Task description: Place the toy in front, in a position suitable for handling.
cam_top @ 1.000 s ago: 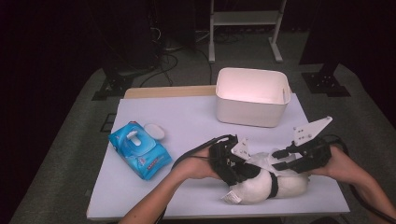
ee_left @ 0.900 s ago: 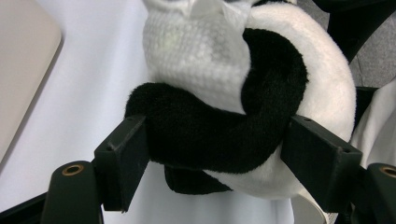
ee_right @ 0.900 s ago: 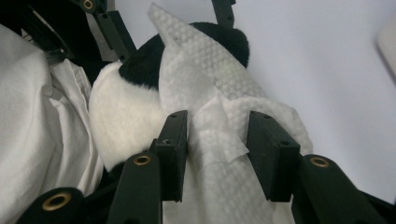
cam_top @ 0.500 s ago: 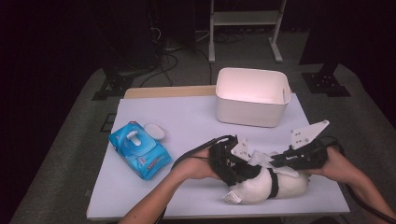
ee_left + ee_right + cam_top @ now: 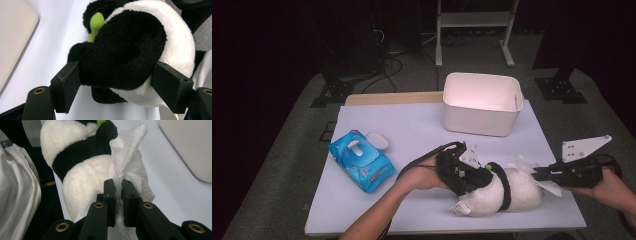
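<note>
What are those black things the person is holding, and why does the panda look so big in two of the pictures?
A person holds a grabbing tool in each hand. One picture looks down from above the table. The other two come from small cameras riding on the tools, so everything looks close.

The left tool squeezes the panda toy by its black part. The right tool pinches a white wipe against the panda's white side. Also on the table sit a blue wipes pack and a white box.
</note>
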A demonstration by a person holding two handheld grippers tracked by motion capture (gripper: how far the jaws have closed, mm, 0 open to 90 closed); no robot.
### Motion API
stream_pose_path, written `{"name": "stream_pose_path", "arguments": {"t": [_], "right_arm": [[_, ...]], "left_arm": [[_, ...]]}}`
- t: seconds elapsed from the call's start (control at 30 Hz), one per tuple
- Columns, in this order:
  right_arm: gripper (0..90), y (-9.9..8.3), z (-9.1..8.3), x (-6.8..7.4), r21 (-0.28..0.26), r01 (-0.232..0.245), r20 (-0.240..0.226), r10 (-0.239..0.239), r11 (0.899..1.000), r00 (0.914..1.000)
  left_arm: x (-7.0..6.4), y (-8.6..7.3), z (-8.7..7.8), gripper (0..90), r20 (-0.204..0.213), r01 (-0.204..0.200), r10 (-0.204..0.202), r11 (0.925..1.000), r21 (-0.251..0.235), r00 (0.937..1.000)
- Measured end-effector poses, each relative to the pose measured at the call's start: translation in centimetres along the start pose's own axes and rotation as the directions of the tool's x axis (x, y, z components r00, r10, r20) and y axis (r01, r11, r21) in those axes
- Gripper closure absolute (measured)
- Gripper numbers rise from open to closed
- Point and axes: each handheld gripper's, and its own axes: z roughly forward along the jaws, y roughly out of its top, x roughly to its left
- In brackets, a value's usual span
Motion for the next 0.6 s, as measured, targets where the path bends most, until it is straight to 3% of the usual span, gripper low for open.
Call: {"name": "stream_pose_path", "arguments": {"t": [0.17,0.33,0.43,0.6], "right_arm": [[82.6,0.0,0.3,-0.2,-0.028,-0.004,-0.022,0.003,1.0,0.9998],[82.4,1.5,1.8,-0.3,-0.017,0.02,-0.044,-0.021,1.0,0.9988],[82.4,2.3,2.4,-0.4,-0.047,0.022,-0.079,-0.026,0.999,0.9966],[82.1,3.8,4.2,0.3,-0.036,0.069,-0.122,-0.073,0.997,0.9898]], "left_arm": [[0.4,0.4,0.1,24.2,-0.008,-0.002,0.002,0.9999,0.013,1.0],[0.8,0.4,0.1,24.2,-0.004,0.006,-0.006,1.0,0.008,1.0],[0.9,0.4,0.2,24.2,0.001,0.008,-0.008,1.0,-0.005,1.0],[1.0,0.6,0.3,24.2,-0.004,0.006,-0.006,0.9999,-0.01,1.0]]}}
